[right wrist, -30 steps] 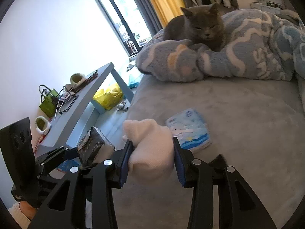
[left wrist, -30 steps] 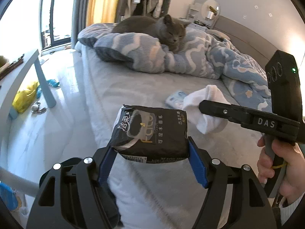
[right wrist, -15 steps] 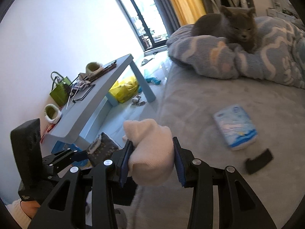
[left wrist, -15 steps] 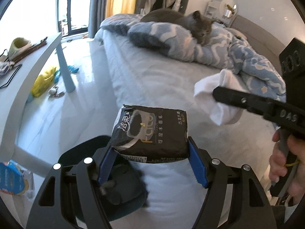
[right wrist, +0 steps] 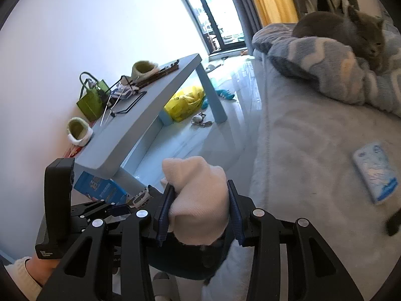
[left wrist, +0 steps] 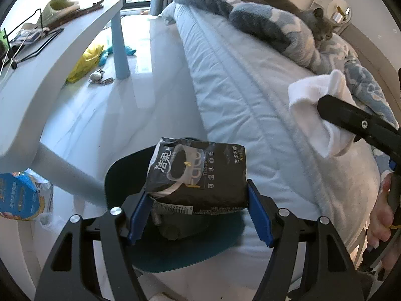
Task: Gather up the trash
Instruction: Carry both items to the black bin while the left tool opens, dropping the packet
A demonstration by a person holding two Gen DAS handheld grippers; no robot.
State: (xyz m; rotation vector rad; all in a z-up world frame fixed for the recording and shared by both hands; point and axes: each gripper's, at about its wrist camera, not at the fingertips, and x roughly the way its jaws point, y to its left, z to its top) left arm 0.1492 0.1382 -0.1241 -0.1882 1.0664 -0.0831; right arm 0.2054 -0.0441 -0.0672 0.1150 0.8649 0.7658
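My left gripper [left wrist: 198,213] is shut on a black tissue packet [left wrist: 198,175] and holds it above a dark teal bin [left wrist: 190,250] that stands on the floor beside the bed. My right gripper [right wrist: 199,213] is shut on a white sock [right wrist: 198,198], which also shows in the left wrist view [left wrist: 318,110] above the bed's edge. The bin shows under the sock in the right wrist view [right wrist: 175,266]. A blue and white tissue pack [right wrist: 376,173] lies on the bed [right wrist: 313,150].
A grey cat [right wrist: 343,27] lies on a blue patterned blanket [left wrist: 288,32]. A pale blue low table [left wrist: 45,75] with clutter stands left of the bed. A yellow bag [left wrist: 85,62] and toys lie on the floor. A blue box [left wrist: 17,195] sits under the table. A small black object [right wrist: 394,222] lies on the bed.
Both grippers have swung left off the bed toward the floor, each still holding its item. The teal bin has come into view under them.
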